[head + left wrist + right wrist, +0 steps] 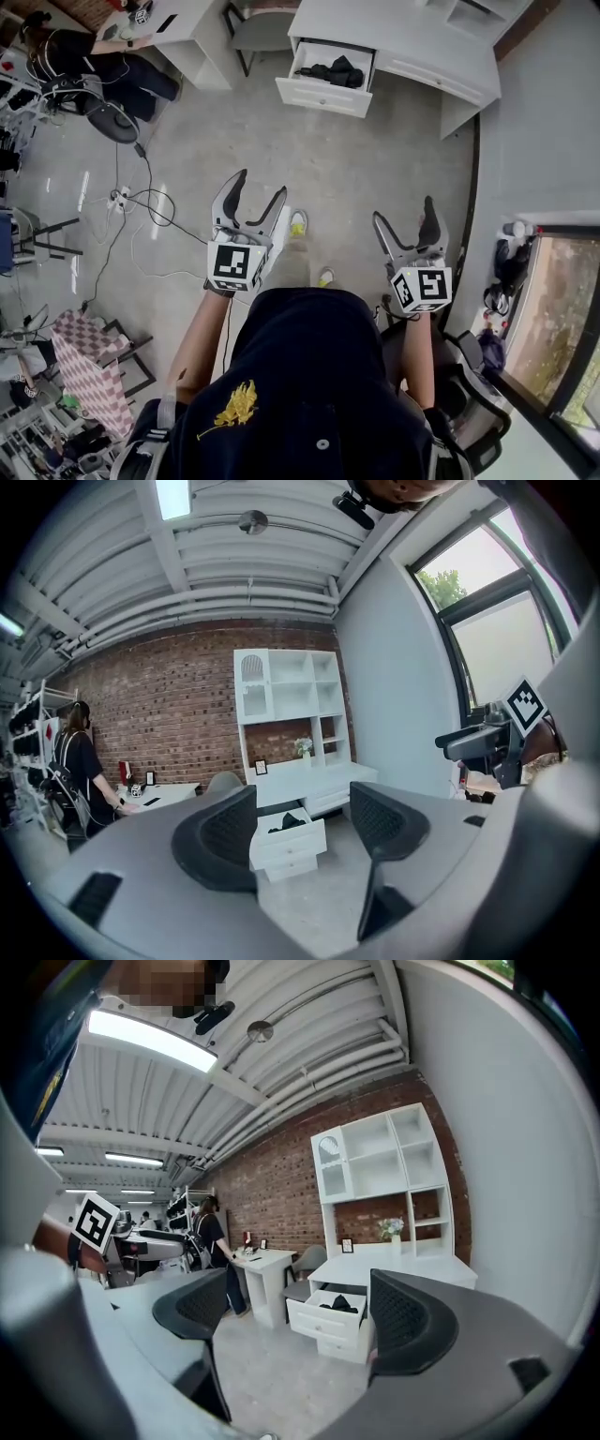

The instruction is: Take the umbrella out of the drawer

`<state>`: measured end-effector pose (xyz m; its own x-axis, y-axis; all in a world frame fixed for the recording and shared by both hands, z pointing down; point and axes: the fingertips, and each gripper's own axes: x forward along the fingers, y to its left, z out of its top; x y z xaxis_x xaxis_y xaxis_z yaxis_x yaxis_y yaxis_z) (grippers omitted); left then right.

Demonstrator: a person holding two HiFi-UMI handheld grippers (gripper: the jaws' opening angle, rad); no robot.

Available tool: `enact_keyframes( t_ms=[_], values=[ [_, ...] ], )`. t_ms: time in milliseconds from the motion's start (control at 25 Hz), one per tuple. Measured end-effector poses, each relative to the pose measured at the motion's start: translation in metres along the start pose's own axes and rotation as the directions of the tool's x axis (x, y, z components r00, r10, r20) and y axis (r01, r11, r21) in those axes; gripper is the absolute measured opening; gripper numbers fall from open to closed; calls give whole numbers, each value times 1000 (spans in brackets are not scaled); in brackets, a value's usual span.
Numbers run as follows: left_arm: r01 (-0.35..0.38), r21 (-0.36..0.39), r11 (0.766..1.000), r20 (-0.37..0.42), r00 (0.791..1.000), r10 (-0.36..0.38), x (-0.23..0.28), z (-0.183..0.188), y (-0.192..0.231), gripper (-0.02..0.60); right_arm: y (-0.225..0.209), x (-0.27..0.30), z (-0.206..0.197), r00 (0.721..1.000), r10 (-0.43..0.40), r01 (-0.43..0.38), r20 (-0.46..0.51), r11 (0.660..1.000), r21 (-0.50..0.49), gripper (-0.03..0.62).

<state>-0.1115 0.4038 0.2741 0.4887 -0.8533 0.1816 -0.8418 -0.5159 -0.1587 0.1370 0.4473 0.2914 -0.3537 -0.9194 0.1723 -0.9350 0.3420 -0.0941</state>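
The white drawer (323, 97) stands pulled out of the white desk (441, 47) across the concrete floor. In it lies the dark folded umbrella (335, 70). My left gripper (262, 184) and right gripper (403, 208) are held in front of me, well short of the drawer, both open with nothing between their fingers. In the left gripper view the drawer (289, 844) and the umbrella (286, 823) show between the open jaws of the left gripper (302, 822). The right gripper view has the drawer (328, 1316) with the umbrella (339, 1303) beyond the right gripper (298, 1312).
A white shelf unit (286, 700) rises on the desk against a brick wall. A person (84, 56) stands at a second white desk (192, 28) at the far left, with a grey chair (258, 28) between the desks. Cables (141, 202) trail over the floor at left.
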Motion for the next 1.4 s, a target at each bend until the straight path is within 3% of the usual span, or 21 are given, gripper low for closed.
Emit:
enact_keyframes(
  t_ms=[160,440,840,1040,1400],
  values=[
    [32,1,999,8,999,-32,23,-11,25,319,3,24,-2,999,-41,41,-15,999,20,463],
    [89,-3,996,43,995,-89,79,-8,86,319,14,100,30,997,-77,76,-13,996,-50,462],
    [101,-82,991,61,993,-97,131,-28,158,318,16,193,63,992,-120,116,-23,985,-129,462],
    [132,-72,989,70,989,-127,138,-34,179,318,23,214,70,989,-145,139,-40,982,-128,462],
    [148,-123,981,34,989,-145,155,-57,183,318,26,226,45,981,-147,132,-129,984,-122,462]
  ],
)
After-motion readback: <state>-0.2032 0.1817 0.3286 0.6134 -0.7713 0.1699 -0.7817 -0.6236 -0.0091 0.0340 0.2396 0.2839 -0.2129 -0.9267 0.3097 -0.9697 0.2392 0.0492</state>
